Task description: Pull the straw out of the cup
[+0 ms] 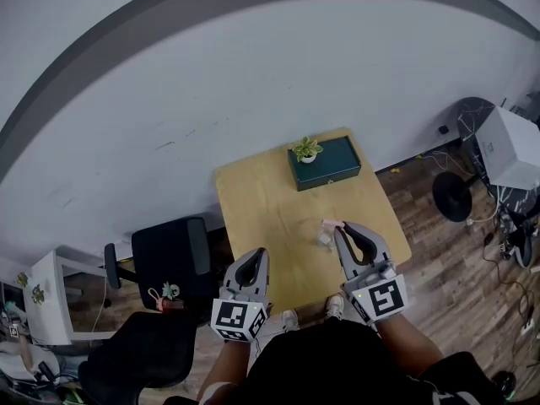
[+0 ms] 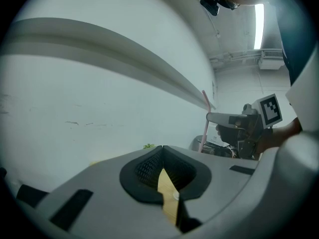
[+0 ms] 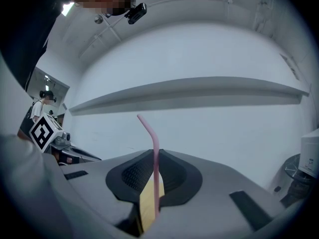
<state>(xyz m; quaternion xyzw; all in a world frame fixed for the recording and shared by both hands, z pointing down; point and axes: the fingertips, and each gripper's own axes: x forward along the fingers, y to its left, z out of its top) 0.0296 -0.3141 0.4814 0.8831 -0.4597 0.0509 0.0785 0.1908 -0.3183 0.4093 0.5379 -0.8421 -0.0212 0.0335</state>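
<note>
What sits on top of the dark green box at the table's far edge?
A small potted plant in a white pot, at the dark green box's left end. The box's inside cannot be seen.

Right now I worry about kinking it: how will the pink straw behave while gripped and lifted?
The straw is thin with a bent top, so it is probably light and bendy rather than stiff. The right hand-held gripper is shut on it below the bend, leaving a long free end that may wobble. Its narrow shaft could slip or flatten under pressure.
</note>
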